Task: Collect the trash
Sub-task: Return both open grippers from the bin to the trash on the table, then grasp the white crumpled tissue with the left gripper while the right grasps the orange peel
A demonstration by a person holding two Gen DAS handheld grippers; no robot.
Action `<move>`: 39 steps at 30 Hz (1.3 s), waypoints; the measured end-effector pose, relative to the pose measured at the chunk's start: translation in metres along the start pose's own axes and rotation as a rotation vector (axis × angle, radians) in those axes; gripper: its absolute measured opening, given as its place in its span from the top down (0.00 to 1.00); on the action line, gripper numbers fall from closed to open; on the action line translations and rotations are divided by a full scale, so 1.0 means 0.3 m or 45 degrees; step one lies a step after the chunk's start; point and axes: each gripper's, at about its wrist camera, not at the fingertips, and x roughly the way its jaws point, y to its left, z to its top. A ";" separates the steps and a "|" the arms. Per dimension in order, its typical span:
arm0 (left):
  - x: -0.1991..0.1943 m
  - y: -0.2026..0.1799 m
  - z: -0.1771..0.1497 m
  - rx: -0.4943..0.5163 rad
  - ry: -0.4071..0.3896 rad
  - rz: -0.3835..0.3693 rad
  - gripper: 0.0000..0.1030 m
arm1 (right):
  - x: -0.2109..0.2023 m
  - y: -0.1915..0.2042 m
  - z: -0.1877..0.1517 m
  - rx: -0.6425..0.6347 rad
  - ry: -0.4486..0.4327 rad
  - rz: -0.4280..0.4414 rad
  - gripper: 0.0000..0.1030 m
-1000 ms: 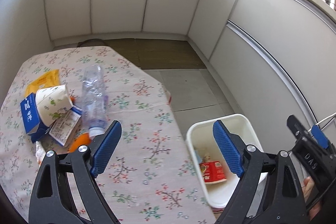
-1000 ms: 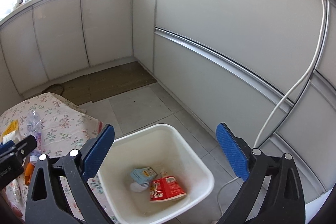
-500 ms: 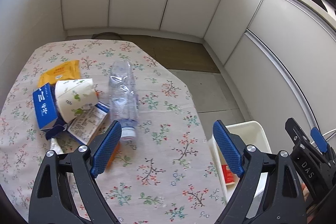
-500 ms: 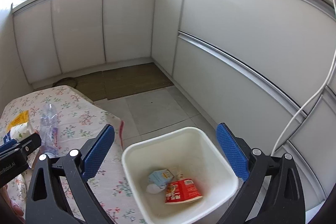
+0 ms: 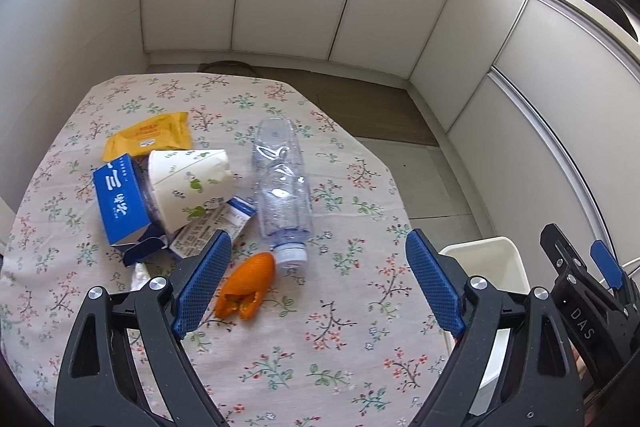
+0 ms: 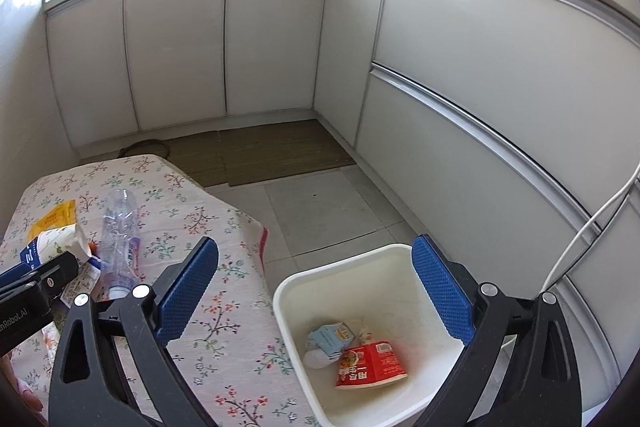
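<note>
Floor bin (image 6: 376, 311) — only right view shows red packet (image 6: 370, 363) inside.

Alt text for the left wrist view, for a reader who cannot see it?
Open left gripper hovers over a floral tablecloth strewn with trash: clear bottle, orange peel, paper cup, blue carton, yellow packet. White bin at right.

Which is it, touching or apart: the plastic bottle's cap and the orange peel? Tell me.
Touching, apparently. In the left wrist view the plastic bottle lies with its cap end against the upper tip of the orange peel, with no tablecloth visible between them.
</note>
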 end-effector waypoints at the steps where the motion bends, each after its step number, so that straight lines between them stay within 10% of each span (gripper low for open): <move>1: -0.002 0.011 0.000 -0.002 0.000 0.007 0.17 | 0.002 0.010 0.000 -0.003 0.001 0.005 0.08; 39: 0.038 0.506 -0.067 -0.278 0.214 0.229 0.17 | 0.042 0.495 -0.073 -0.211 0.142 0.315 0.07</move>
